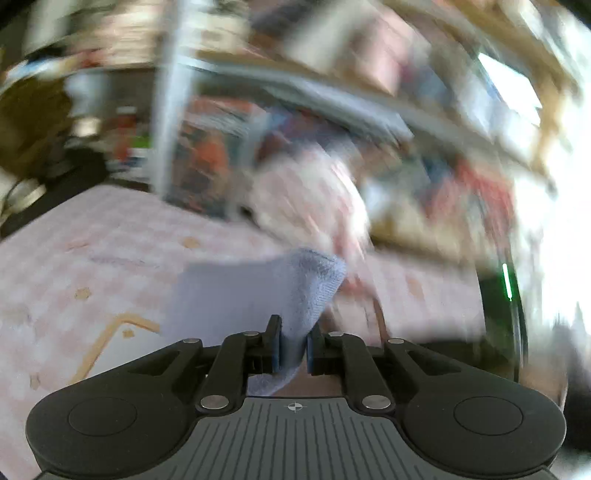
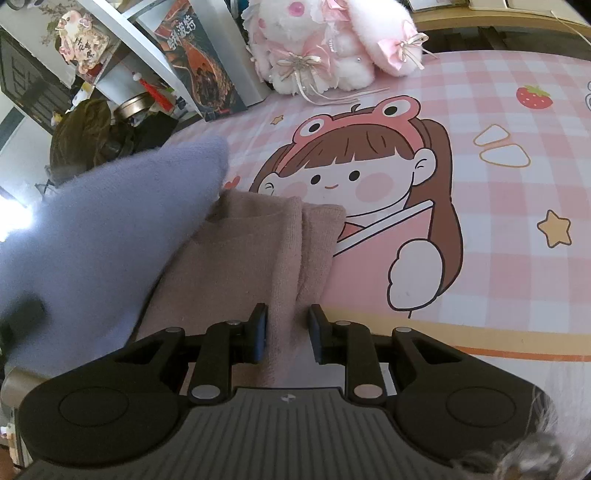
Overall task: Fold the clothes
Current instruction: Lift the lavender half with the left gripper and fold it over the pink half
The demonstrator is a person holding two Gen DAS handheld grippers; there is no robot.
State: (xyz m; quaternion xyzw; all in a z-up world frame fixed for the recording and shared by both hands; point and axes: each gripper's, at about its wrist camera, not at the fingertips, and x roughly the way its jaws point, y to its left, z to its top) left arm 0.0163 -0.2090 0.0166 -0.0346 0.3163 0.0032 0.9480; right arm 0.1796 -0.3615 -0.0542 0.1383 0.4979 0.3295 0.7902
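My left gripper (image 1: 293, 345) is shut on a lavender sock (image 1: 258, 291) and holds it above the pink checked mat (image 1: 92, 251); that view is motion-blurred. The same lavender sock (image 2: 110, 221) hangs at the left of the right wrist view. My right gripper (image 2: 286, 332) stands with its jaws a little apart around a dusty-pink sock (image 2: 273, 251) that lies on the cartoon-girl mat (image 2: 498, 236). Whether the pads press the pink sock is unclear.
A white and pink plush bunny (image 2: 332, 40) sits at the mat's far edge. Books (image 2: 199, 59), a white shelf frame (image 2: 122, 33) and dark clutter (image 2: 88, 136) stand at the far left. A wooden ledge (image 2: 517, 22) runs behind.
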